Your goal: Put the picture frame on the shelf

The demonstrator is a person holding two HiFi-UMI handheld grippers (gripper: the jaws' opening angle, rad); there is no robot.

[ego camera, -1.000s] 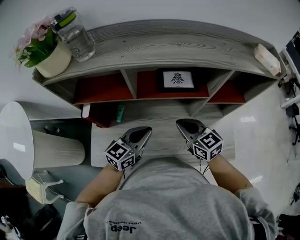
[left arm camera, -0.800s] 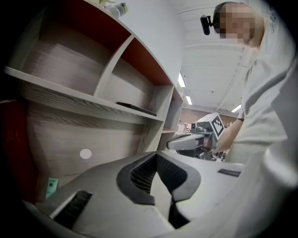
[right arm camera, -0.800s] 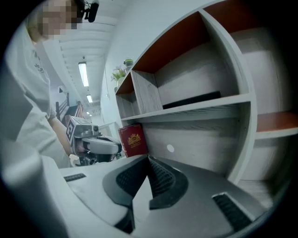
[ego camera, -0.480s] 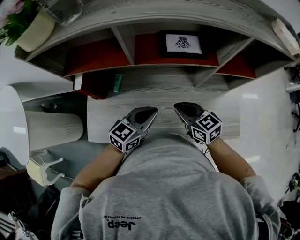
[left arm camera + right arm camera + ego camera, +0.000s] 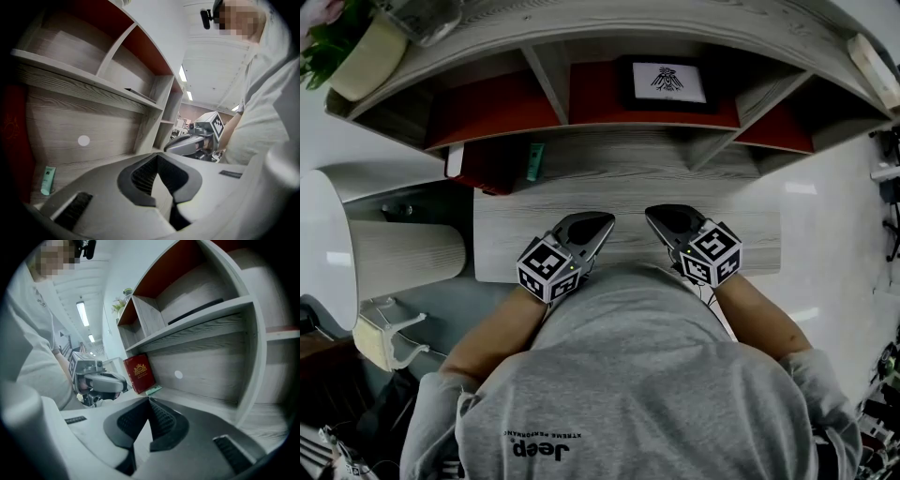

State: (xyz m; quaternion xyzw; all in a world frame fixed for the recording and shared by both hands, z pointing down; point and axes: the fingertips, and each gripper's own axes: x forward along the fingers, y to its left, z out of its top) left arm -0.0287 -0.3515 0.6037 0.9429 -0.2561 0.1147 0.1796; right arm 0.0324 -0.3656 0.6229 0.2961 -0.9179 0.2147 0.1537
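The black picture frame [image 5: 668, 82] with a white print stands in the middle red-backed compartment of the wooden shelf [image 5: 581, 47]. From the gripper views it shows only as a dark edge on the shelf board, the frame [image 5: 140, 94] from the left and the frame [image 5: 194, 311] from the right. Both grippers hang low over the desk, close to the person's body and well short of the frame. My left gripper [image 5: 602, 223] is shut with nothing in it, its tips [image 5: 158, 157] meeting. My right gripper [image 5: 653, 217] is likewise shut and empty, jaws together [image 5: 150, 402].
A red book [image 5: 483, 169] and a green tube [image 5: 534, 161] lie at the desk's back left under the shelf. A flower pot [image 5: 356, 47] stands on the shelf top at left, a pale block [image 5: 874, 58] at right. A white round top [image 5: 323, 253] sits left of the desk [image 5: 628, 187].
Both grippers have sunk a little and drawn nearer the body. The head view has shifted, so the shelf sits higher in it. The frame has not moved.
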